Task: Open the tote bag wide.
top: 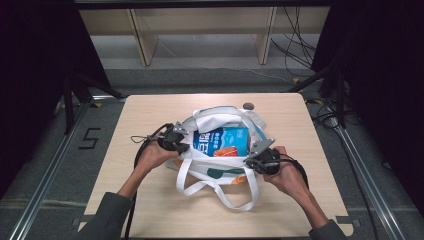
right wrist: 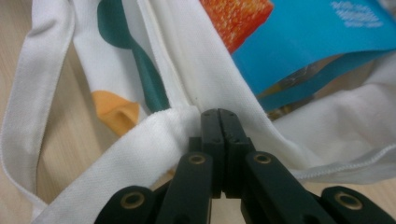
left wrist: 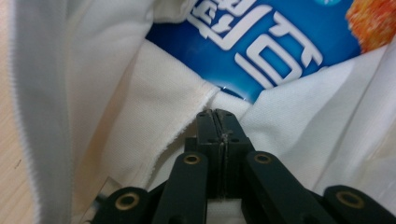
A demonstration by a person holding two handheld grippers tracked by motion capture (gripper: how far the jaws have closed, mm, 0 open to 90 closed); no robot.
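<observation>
A white cloth tote bag (top: 215, 167) lies open on the wooden table (top: 150, 110), with a blue snack packet (top: 222, 141) showing orange food inside its mouth. My left gripper (top: 182, 148) is shut on the bag's rim at the left side of the opening; in the left gripper view the closed jaws pinch the white fabric (left wrist: 177, 102) just below the blue packet (left wrist: 261, 42). At the opening's right side my right gripper (top: 249, 161) is shut on the rim too. In the right gripper view its jaws clamp the white cloth (right wrist: 177, 119) beside the packet (right wrist: 317, 42).
The bag's white handles (top: 220, 192) loop toward the table's front edge. A small grey round object (top: 248, 105) sits near the far edge behind the bag. Black cables (top: 142, 145) trail from the grippers. Bare tabletop lies left, right and in front.
</observation>
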